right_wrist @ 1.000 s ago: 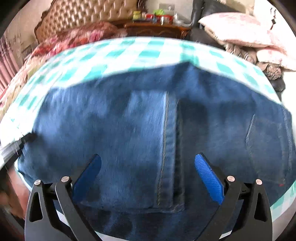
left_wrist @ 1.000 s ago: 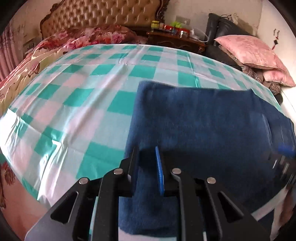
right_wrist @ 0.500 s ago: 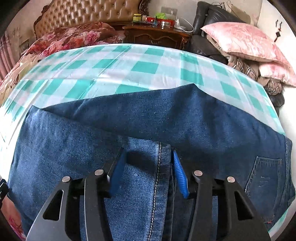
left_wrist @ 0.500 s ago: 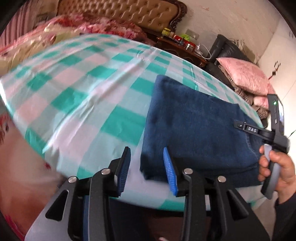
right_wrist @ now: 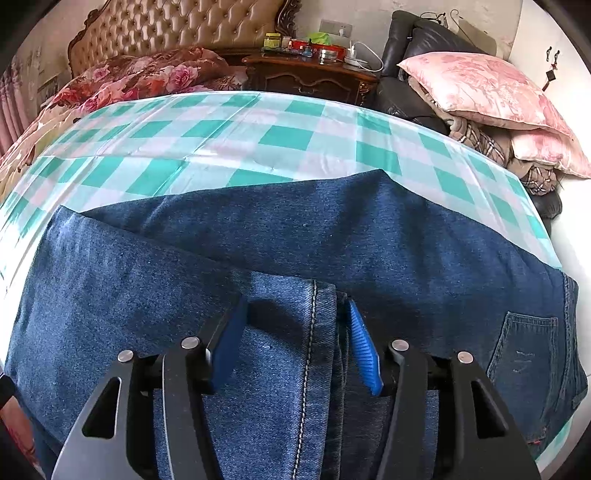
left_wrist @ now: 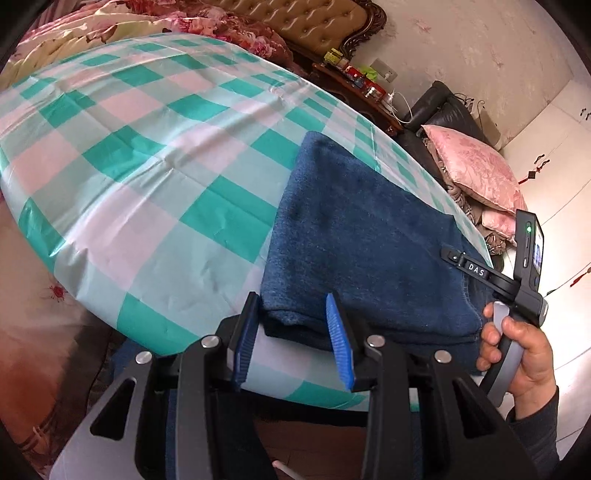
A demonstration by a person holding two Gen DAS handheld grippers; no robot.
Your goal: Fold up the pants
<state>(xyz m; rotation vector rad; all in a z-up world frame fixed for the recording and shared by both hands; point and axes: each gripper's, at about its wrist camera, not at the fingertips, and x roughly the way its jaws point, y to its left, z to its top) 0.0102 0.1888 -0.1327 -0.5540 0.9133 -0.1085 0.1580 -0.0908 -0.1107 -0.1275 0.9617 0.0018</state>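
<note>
Dark blue jeans (left_wrist: 362,236) lie folded on a green, pink and white checked cloth (left_wrist: 147,177) over a table. My left gripper (left_wrist: 291,336) is open at the near left corner of the fold, one finger on each side of it, holding nothing. In the right wrist view the jeans (right_wrist: 258,236) fill the lower half, back pocket (right_wrist: 524,354) at right. My right gripper (right_wrist: 295,332) is part closed around a hemmed leg end (right_wrist: 291,350) lying between its pads. The right gripper handle and hand (left_wrist: 517,332) show in the left wrist view.
A tufted headboard (right_wrist: 177,33) and floral bedding (right_wrist: 147,77) lie behind the table. A dark wooden nightstand (right_wrist: 310,74) with bottles stands at the back. Pink pillows (right_wrist: 487,92) pile on a black chair at right. The table's near edge (left_wrist: 184,332) drops to the floor.
The left gripper pulled back to the near left corner of the jeans and opened wider. The right gripper closed from wide open onto the hemmed leg end, then eased slightly apart.
</note>
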